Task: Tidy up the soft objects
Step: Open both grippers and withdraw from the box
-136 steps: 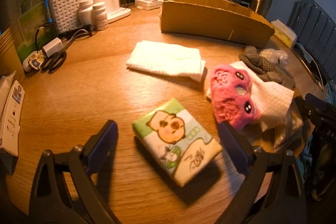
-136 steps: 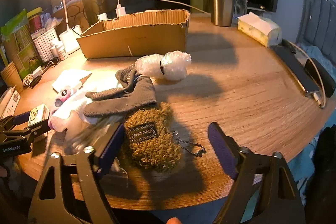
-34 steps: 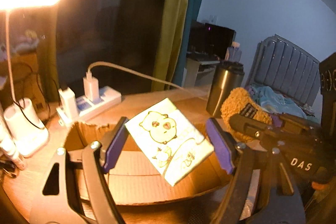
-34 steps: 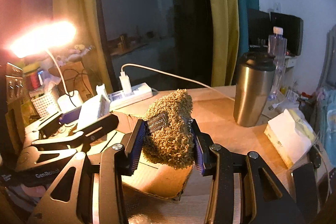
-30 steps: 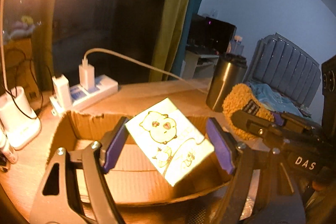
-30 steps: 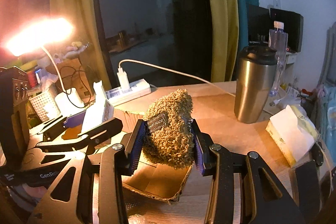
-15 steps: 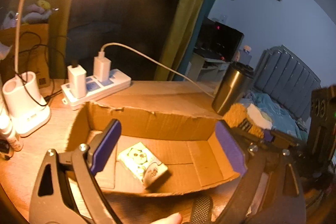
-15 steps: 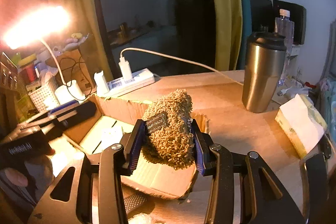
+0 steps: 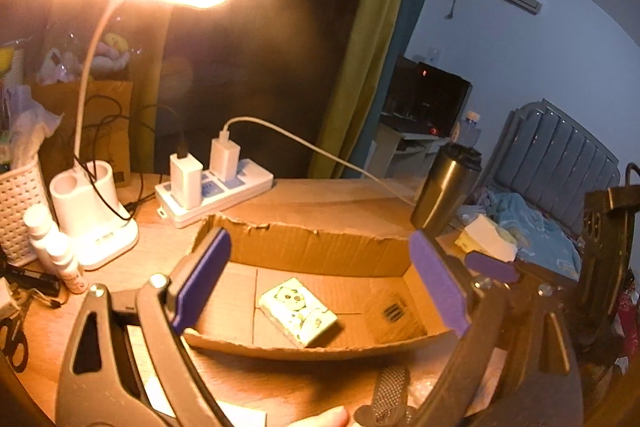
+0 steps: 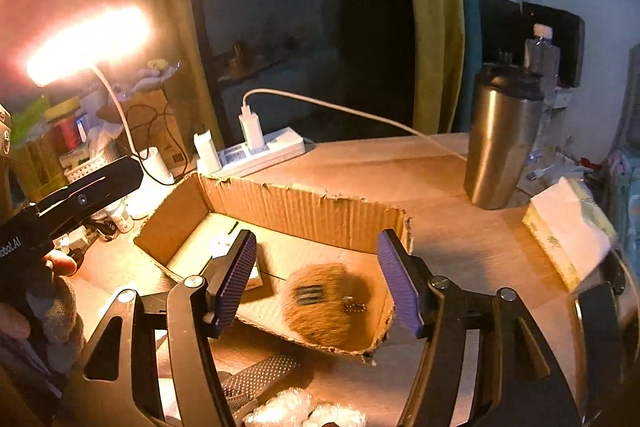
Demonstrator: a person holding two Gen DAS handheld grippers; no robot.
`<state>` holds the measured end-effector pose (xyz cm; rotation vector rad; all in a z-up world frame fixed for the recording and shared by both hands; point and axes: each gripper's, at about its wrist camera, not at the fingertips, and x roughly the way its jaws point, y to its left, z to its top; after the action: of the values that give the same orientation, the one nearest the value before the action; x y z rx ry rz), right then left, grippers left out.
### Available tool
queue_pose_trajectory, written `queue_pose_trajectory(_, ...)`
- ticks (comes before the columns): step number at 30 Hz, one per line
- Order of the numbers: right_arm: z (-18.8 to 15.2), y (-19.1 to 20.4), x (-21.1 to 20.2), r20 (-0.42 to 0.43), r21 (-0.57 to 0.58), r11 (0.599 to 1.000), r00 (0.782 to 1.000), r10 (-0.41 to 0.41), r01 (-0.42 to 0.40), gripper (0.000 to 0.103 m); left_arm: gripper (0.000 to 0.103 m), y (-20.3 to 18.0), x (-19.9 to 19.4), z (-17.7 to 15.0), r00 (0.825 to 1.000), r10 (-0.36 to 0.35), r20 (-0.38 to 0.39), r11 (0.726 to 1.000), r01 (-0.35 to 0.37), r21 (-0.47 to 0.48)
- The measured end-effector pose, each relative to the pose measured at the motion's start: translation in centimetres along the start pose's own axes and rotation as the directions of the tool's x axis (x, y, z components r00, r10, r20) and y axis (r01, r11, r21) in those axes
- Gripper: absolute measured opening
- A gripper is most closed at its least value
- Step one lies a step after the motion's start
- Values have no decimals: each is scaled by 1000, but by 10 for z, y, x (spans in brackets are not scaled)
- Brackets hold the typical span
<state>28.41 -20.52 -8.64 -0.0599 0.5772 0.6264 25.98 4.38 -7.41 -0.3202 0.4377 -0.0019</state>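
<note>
Both wrist cams sit close above the near edge of the cardboard box [image 9: 320,251], facing the curtain wall. Left cam looks from box's left end, right cam [image 10: 304,211] from its right end; shared: box, power strip [image 9: 216,195], steel tumbler [image 10: 500,143].

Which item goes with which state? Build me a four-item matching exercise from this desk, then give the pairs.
1. tissue pack
2. fuzzy brown pouch
3. steel tumbler
4. power strip

A. upright on the table, outside the box
B. in the box, right end
C. two chargers plugged in
D. flat near the box's middle

Pairs: 1-D, 2-B, 3-A, 4-C
</note>
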Motion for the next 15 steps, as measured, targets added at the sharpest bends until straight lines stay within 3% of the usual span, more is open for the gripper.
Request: queue_pose_trajectory(15,1,23,-66,114,-33,999,993,-34,38,66,92,-16,-61,-2,997,-17,71,999,13,52)
